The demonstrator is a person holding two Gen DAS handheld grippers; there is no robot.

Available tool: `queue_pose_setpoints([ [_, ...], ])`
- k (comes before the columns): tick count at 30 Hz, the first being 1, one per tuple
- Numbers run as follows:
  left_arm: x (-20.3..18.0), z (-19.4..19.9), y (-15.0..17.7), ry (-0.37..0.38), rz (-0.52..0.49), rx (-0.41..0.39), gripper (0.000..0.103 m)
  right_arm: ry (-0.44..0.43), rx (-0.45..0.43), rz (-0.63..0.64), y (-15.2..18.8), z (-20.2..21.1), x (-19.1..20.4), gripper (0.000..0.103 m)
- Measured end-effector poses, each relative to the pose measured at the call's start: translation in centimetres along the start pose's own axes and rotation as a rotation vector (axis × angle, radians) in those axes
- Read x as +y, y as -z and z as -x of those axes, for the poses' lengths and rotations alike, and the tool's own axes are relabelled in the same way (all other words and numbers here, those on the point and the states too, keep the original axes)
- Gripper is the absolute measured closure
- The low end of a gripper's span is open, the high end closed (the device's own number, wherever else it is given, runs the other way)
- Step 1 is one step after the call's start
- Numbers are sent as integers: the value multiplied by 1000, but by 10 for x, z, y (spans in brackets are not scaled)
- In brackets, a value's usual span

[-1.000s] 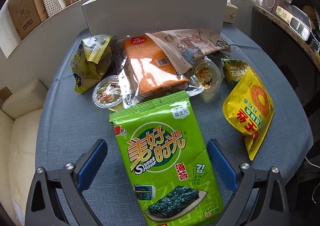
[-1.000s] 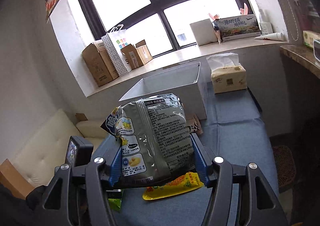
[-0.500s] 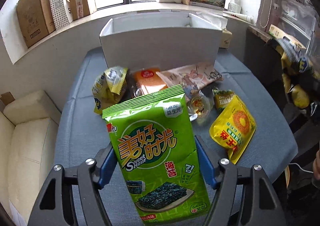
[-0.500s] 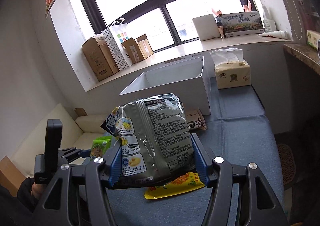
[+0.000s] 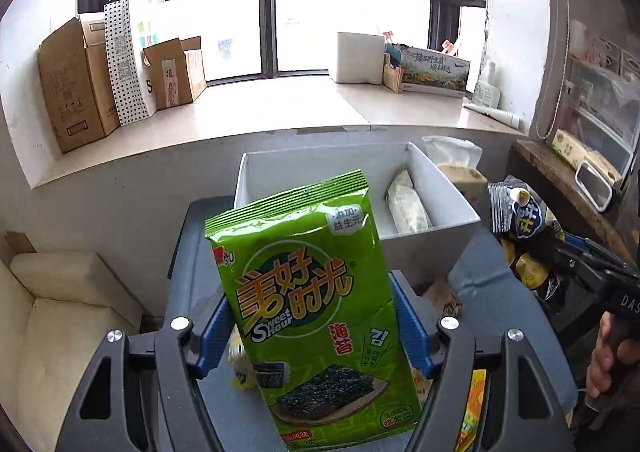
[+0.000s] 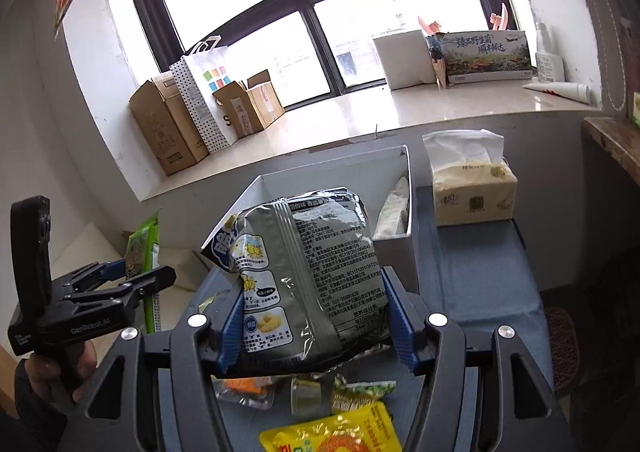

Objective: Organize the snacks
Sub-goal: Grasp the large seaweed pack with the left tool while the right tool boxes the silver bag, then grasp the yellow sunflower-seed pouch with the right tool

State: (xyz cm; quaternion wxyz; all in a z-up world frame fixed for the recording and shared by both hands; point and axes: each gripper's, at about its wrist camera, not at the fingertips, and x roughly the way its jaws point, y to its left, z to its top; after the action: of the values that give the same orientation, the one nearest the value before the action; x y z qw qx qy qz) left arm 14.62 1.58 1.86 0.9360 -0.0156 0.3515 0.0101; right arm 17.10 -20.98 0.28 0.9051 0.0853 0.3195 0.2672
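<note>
The left gripper [image 5: 316,336] clamps the green seaweed packet [image 5: 308,292] upright, while the right gripper [image 6: 316,328] pinches a silver snack bag [image 6: 304,276]. Beyond both stands the white box [image 5: 436,228], one wrapped snack [image 5: 408,204] inside, loose packets on the grey table [image 6: 480,284]. Half a second ago the seaweed packet hung lower, before the pile.

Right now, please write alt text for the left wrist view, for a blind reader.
The left claw grips a green seaweed snack bag upright above the blue table. Behind it is a white box holding one pale packet.
</note>
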Motion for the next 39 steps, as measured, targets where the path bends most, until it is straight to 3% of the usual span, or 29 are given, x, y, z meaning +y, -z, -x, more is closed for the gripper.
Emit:
queue_pose_setpoints([
  [7, 8, -59, -80, -39, -23, -5, 27, 44, 48, -44, -69, -74, -14, 38],
  [9, 10, -79, -97, -18, -9, 11, 27, 43, 78, -57, -82, -99, -19, 38],
  [14, 8, -126, -109, -73, -37, 64, 25, 59, 123, -88, -93, -139, -28, 38],
  [16, 11, -142, -106, -65, -54, 103, 18, 54, 140, -106, -93, -148, -32, 33],
  [17, 13, -149, -103, -66, -54, 126, 6, 48, 155, -111, -92, -152, -33, 23],
  [18, 16, -153, -101, -94, -53, 131, 0, 43, 164, -120, -92, -155, -35, 8],
  [20, 21, -154, -94, -100, -38, 120, 0, 47, 137, -128, -90, -155, -38, 0],
  [22, 29, -156, -89, -50, -6, 134, 0, 53, 128, -133, -88, -154, -40, 0],
  [25, 34, -155, -84, -63, 5, 131, 0, 36, 177, -145, -86, -161, -44, 0],
  [32, 39, -134, -81, -60, 4, 94, 0, 8, 148, -146, -86, -150, -41, 0],
  [34, 38, -123, -78, -74, -13, 83, 0, 30, 104, -136, -85, -138, -38, 0],
  [39, 41, -81, -64, -32, 2, 25, 0, -35, -50, -92, -78, -95, -24, 0],
])
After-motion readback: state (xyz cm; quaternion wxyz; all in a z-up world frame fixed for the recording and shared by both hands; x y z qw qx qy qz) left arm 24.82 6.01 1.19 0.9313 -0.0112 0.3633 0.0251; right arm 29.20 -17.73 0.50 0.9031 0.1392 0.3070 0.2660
